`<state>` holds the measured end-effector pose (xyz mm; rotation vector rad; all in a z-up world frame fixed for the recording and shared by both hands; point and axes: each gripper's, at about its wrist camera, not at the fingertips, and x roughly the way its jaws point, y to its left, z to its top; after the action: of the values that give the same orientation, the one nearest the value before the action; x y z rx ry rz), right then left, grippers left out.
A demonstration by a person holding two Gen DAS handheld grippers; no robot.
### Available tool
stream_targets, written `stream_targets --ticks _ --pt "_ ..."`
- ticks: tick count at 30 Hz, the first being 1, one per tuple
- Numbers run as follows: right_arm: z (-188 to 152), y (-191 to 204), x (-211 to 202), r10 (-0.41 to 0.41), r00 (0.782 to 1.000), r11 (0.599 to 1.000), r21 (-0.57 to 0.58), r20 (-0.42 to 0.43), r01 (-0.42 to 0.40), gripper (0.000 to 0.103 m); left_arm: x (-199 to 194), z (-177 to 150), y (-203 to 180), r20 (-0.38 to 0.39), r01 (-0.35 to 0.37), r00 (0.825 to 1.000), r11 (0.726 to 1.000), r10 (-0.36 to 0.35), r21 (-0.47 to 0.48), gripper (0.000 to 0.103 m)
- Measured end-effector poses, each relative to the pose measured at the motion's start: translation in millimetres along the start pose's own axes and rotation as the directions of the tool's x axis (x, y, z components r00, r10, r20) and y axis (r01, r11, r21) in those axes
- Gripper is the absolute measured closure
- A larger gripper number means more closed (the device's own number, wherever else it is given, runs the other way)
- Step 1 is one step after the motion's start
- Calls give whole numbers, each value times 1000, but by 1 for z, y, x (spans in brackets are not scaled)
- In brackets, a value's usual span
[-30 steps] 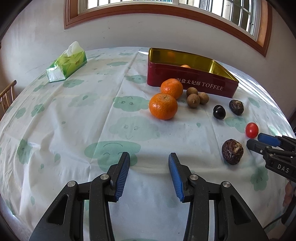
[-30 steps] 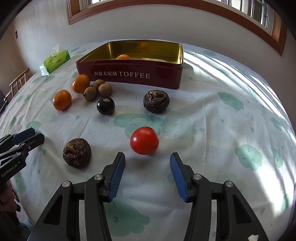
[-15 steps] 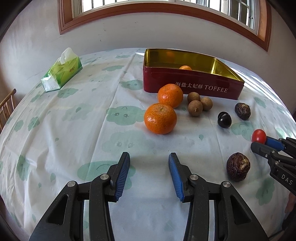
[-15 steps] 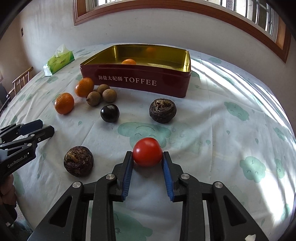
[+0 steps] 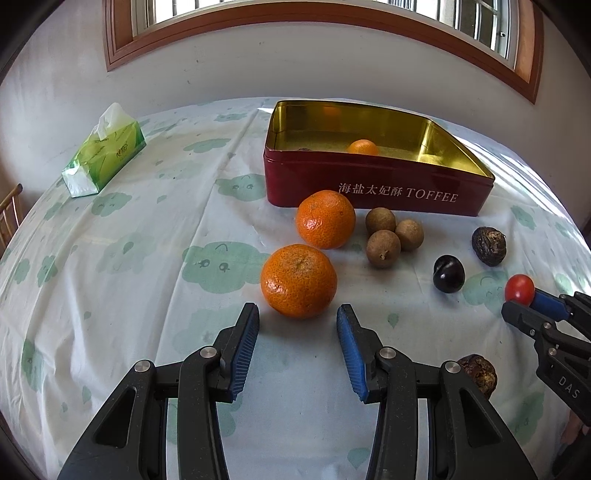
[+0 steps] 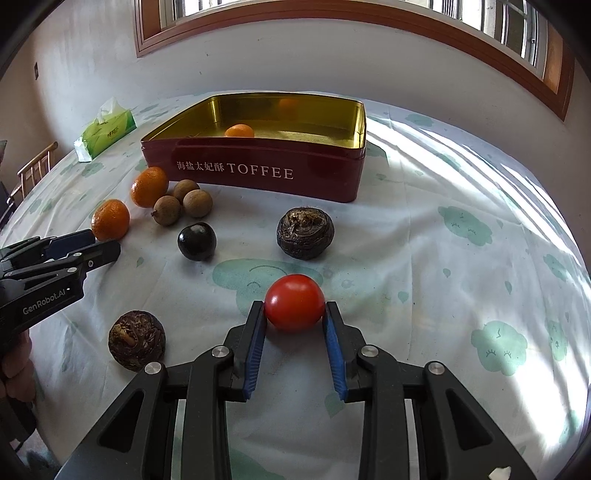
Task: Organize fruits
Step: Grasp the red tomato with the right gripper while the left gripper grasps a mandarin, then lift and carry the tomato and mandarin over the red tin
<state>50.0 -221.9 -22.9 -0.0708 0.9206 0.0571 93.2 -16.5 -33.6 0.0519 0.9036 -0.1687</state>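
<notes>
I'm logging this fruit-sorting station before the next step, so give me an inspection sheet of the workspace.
Surface: round table under a white cloth with green cloud prints.
Job's things: red TOFFEE tin, open, one mandarin inside; outside it two mandarins, three longans, a dark plum, two water chestnuts, a cherry tomato.
Clutter: green tissue pack.
Grippers: left gripper open just short of the near mandarin; right gripper shut on the cherry tomato.
Cables: nothing seen.
Surroundings: white wall, wood-framed window, chair.

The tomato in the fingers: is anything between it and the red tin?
Yes. A dark wrinkled fruit sits on the cloth between the tomato and the tin; lifting over it would likely clear it.
</notes>
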Motion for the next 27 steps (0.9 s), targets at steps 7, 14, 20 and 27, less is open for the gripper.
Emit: stream_targets --ticks 7,14,20,27 --pt "5 -2 4 -5 1000 1000 5 3 5 74 9 9 0 -1 -11 1000 1000 11 -17 55" --pt "7 -2 6 -8 1000 1000 9 6 8 74 12 11 -2 7 -16 1000 1000 16 -17 56" --pt "7 -2 6 -9 1000 1000 8 6 9 74 12 11 0 8 -10 1000 1000 10 -20 60" --pt "8 -2 7 -10 1000 1000 9 4 10 74 11 11 0 8 -14 1000 1000 14 -17 61"
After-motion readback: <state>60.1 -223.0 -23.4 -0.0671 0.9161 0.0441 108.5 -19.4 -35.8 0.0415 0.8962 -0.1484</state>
